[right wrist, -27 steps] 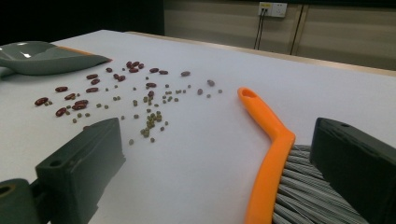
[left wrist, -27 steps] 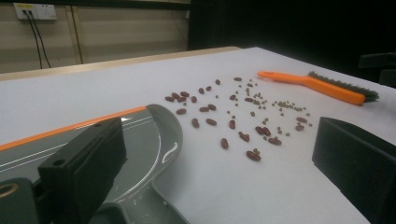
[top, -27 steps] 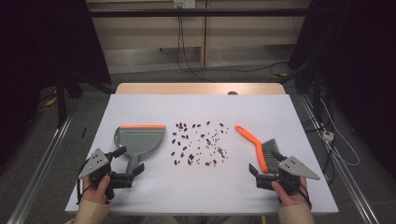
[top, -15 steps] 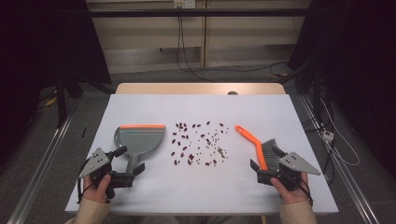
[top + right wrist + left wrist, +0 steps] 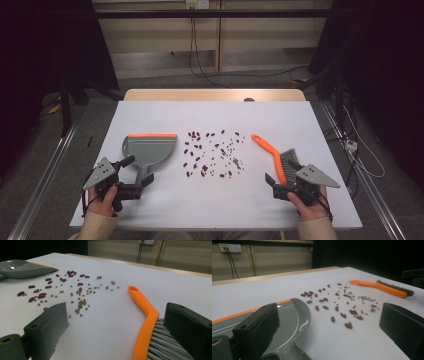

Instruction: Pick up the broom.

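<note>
Light stiff brush (image 5: 276, 156) being straddled by right gripper (image 5: 280, 183), jaws apart; orange handle (12 o'clock of bristles) being judged best hold; left gripper (image 5: 134, 176) likewise apart at dustpan (image 5: 148, 152) stem

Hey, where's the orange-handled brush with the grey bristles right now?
In the high view the orange-handled brush with grey bristles lies flat on the white table, right of the scattered beans, its bristle end just ahead of the open right gripper.
</note>
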A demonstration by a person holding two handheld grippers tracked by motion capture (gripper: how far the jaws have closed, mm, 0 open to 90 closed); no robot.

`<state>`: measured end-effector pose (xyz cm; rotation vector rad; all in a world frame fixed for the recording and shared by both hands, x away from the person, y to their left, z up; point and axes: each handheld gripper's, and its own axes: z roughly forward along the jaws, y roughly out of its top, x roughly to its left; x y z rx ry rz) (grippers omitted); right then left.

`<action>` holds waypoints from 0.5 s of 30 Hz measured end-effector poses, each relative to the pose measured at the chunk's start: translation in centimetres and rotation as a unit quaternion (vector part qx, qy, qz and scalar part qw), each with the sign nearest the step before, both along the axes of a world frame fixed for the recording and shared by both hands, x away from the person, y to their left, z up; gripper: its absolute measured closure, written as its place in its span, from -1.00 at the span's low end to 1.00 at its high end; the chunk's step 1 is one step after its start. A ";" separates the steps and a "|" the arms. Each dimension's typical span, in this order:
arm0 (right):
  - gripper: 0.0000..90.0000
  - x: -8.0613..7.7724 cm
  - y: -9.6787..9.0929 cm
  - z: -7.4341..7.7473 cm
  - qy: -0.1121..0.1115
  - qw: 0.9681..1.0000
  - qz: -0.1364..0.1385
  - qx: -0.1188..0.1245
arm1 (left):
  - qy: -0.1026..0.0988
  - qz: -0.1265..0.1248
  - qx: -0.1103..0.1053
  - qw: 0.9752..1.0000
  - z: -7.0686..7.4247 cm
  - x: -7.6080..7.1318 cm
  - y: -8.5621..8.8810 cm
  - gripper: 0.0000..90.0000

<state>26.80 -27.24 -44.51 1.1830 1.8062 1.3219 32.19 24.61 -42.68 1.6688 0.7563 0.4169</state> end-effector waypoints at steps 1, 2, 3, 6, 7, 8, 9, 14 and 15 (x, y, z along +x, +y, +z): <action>-0.89 0.0 0.0 0.0 0.000 1.000 0.000 0.000 | 0.000 0.000 0.000 1.000 0.0 0.0 0.0 -0.94; -0.89 0.0 0.0 0.0 0.001 1.000 0.001 0.000 | 0.000 0.000 0.000 1.000 0.0 0.0 0.0 -0.94; -0.90 0.1 0.1 0.0 0.001 1.000 0.001 0.000 | -0.001 0.001 0.000 1.000 0.0 0.0 0.0 -0.94; -0.90 0.3 0.1 0.1 0.003 1.000 0.002 -0.003 | -0.001 0.000 0.000 1.000 0.0 0.0 -0.1 -0.94; -0.90 0.5 0.1 0.3 0.005 1.000 0.000 -0.004 | -0.001 0.001 0.000 1.000 0.0 0.0 -0.1 -0.94; -0.90 0.8 0.1 0.4 0.008 1.000 0.000 -0.005 | -0.001 0.001 0.000 1.000 0.0 0.0 -0.1 -0.94; -0.89 1.1 0.0 0.5 0.012 1.000 -0.001 -0.008 | -0.001 0.000 0.000 1.000 0.0 0.0 -0.1 -0.94; -0.82 2.6 -0.2 1.0 0.032 0.999 -0.003 -0.023 | 0.000 -0.001 0.004 1.000 0.0 0.1 0.0 -0.94; -0.82 3.0 -0.3 1.1 0.035 0.999 -0.005 -0.022 | 0.000 -0.002 0.002 1.000 0.0 0.1 0.0 -0.94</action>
